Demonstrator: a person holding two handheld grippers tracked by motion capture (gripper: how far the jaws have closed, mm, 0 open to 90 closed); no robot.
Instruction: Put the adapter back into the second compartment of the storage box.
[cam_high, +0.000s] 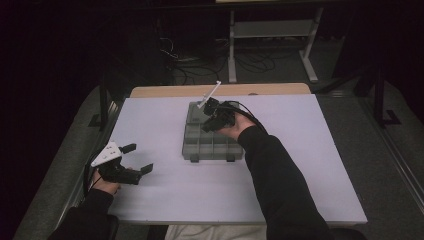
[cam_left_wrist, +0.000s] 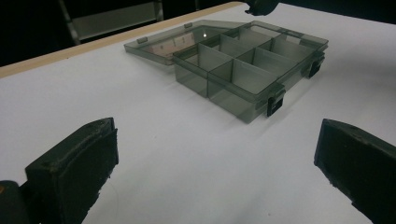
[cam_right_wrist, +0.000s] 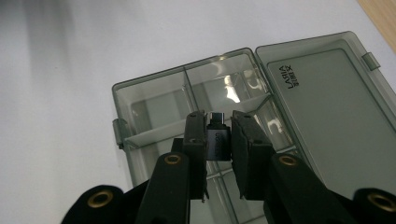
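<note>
A smoky grey plastic organizer box (cam_high: 212, 142) (cam_left_wrist: 247, 70) (cam_right_wrist: 154, 107) lies open on the white table, its lid (cam_high: 197, 112) (cam_right_wrist: 327, 116) folded flat at the far side. Its compartments look empty. My right gripper (cam_high: 212, 120) (cam_right_wrist: 218, 135) hovers over the box's compartments, shut on a small dark adapter with a metal plug end (cam_right_wrist: 218, 137). My left gripper (cam_high: 140, 159) (cam_left_wrist: 215, 172) rests near the table's left front, open with nothing between its pads, facing the box.
The white table top (cam_high: 310, 165) carries the box near its middle. A wooden strip (cam_high: 220, 90) runs along its far edge. Beyond it stand a shelf frame (cam_high: 272, 30) and loose cables on a dark floor.
</note>
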